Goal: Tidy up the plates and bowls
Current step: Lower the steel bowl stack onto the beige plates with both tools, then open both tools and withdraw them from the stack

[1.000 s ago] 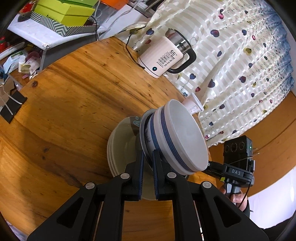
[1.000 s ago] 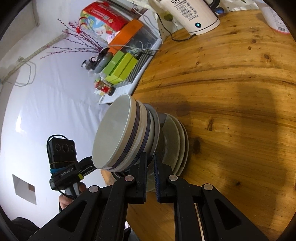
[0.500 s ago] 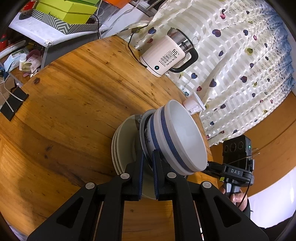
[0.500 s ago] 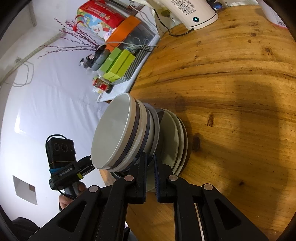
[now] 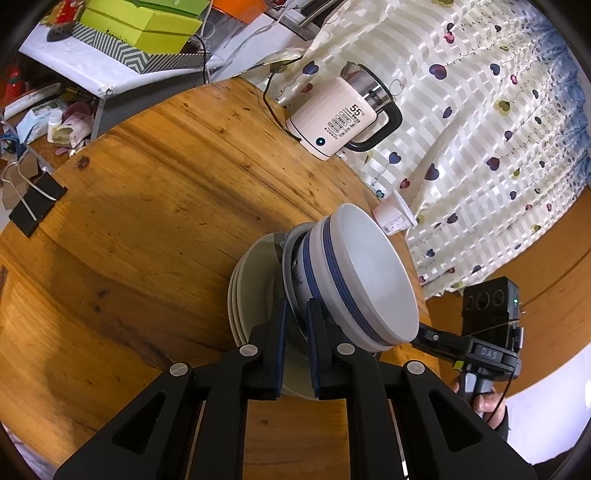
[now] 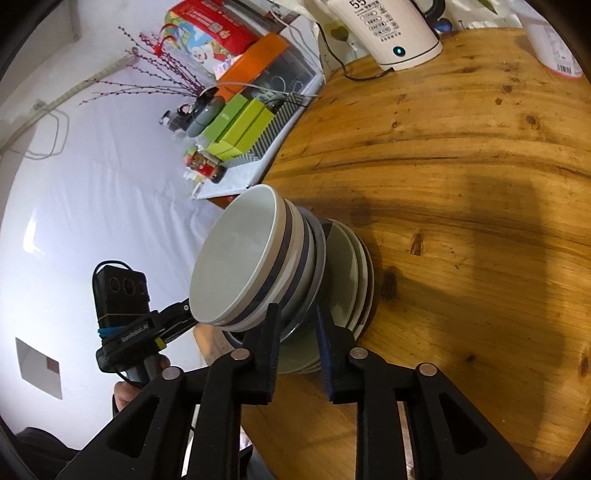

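A stack of white bowls with blue bands [image 5: 365,273] sits on a grey plate [image 5: 290,266], above a pile of pale plates [image 5: 251,291] on the round wooden table [image 5: 147,192]. My left gripper [image 5: 295,321] is shut on the grey plate's rim. In the right wrist view the bowls [image 6: 251,266], grey plate [image 6: 317,258] and pale plates [image 6: 354,273] show from the opposite side. My right gripper [image 6: 295,325] has its jaws parted around the grey plate's rim, not touching it.
A white electric kettle [image 5: 340,122] with a cord stands at the table's far edge by a heart-patterned curtain [image 5: 480,110]. A small plastic cup [image 5: 393,218] is behind the bowls. Green boxes [image 5: 140,22] and clutter lie beyond the table. A black binder clip [image 5: 37,203] lies left.
My right gripper has opened off the grey plate's rim. The stack has settled onto the pale plates. My left gripper keeps its hold.
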